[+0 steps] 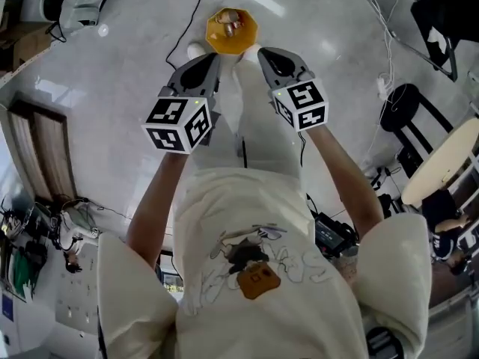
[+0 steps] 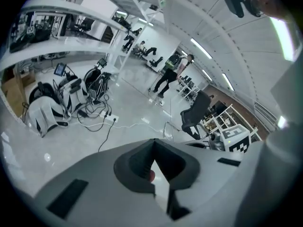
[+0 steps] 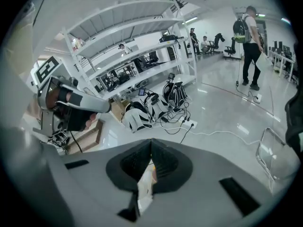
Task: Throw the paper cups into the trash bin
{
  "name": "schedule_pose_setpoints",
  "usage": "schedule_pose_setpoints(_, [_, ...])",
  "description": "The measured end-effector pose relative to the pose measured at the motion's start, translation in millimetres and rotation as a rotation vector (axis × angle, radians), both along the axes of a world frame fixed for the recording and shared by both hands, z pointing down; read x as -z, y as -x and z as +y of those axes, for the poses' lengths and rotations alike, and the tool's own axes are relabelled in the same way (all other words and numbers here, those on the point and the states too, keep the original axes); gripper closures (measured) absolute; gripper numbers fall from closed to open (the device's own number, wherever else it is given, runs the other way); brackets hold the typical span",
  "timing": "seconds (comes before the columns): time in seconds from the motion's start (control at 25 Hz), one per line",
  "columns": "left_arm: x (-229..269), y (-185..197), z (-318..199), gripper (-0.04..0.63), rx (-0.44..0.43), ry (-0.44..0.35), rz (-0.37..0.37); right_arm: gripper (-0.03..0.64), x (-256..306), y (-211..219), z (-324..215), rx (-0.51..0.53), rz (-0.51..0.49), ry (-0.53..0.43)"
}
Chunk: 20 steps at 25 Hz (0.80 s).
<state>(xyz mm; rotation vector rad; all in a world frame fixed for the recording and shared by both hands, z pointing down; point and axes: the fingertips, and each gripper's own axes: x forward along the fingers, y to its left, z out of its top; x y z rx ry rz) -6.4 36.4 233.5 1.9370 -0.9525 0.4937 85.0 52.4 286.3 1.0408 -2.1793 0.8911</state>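
Observation:
An orange trash bin [image 1: 232,30] stands on the pale floor ahead of me, with scraps inside it. My left gripper [image 1: 212,60] hangs just left of and short of the bin, its jaws shut tip to tip [image 2: 154,142]; I see nothing held between them. On the other side my right gripper [image 1: 264,54] is shut on a flattened white paper cup [image 3: 145,181], which shows between its dark pads [image 3: 165,167]. A small white round thing [image 1: 196,49] lies on the floor against the bin's left side; I cannot tell whether it is a cup.
A black cable [image 1: 187,21] runs across the floor to the bin. At the right are a wire chair frame [image 1: 397,21], a black stool [image 1: 404,107] and a round table [image 1: 449,159]. White shelving [image 3: 137,37] and tangled cables [image 3: 175,112] lie farther off, where a person [image 3: 248,46] stands.

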Motion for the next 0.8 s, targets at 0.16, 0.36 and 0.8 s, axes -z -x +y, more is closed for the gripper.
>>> schedule_pose_setpoints(0.16, [78.8,11.5,16.3,0.591,-0.036,-0.11,0.009,0.611,72.8,8.4,19.5,0.017,-0.003,-0.069])
schedule_pose_setpoints(0.36, [149.5,-4.1,40.8,0.591,-0.131,-0.264,-0.006,0.611,142.5,3.4,43.4,0.068,-0.014,-0.181])
schedule_pose_setpoints(0.8, [233.6,94.6,35.0,0.591,-0.097,-0.45,0.059,0.611,236.4,103.4,46.1,0.073,-0.11,-0.341])
